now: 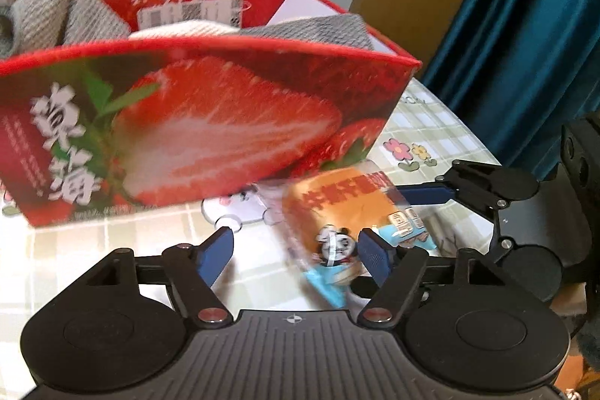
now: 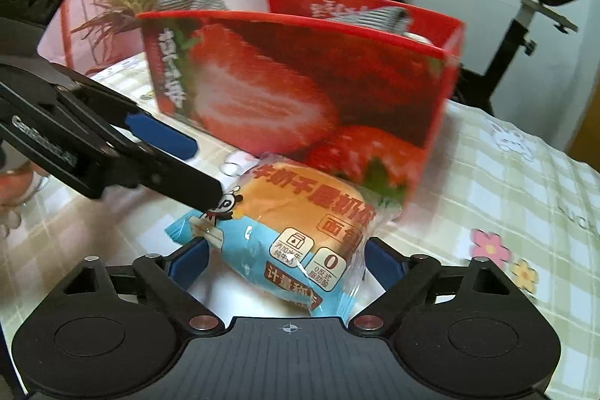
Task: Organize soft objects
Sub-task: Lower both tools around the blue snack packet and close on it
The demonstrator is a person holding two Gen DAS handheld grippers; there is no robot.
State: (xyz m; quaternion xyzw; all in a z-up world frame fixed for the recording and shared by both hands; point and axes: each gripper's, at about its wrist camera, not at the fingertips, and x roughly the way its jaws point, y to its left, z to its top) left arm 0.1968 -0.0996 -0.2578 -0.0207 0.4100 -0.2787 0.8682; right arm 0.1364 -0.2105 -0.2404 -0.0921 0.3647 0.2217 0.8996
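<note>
Right gripper [image 2: 287,259]: jaws wide, straddling the wrapped bun [image 2: 300,235] at lower centre; pad contact cannot be confirmed. Left gripper [image 1: 296,246]: jaws wide, right pad at the bun's end, nothing gripped. Behind, the red box [image 2: 300,92] holds grey cloths [image 1: 75,14].

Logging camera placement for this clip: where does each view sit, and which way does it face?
Left wrist: on the left claw, looking down at the bread packet and the strawberry box; its own blue fingers show, the right claw enters from the right.
Right wrist: on the right claw, facing the packet between its fingers; the left claw enters from the left.
Shared: packet, box, checked tablecloth.
</note>
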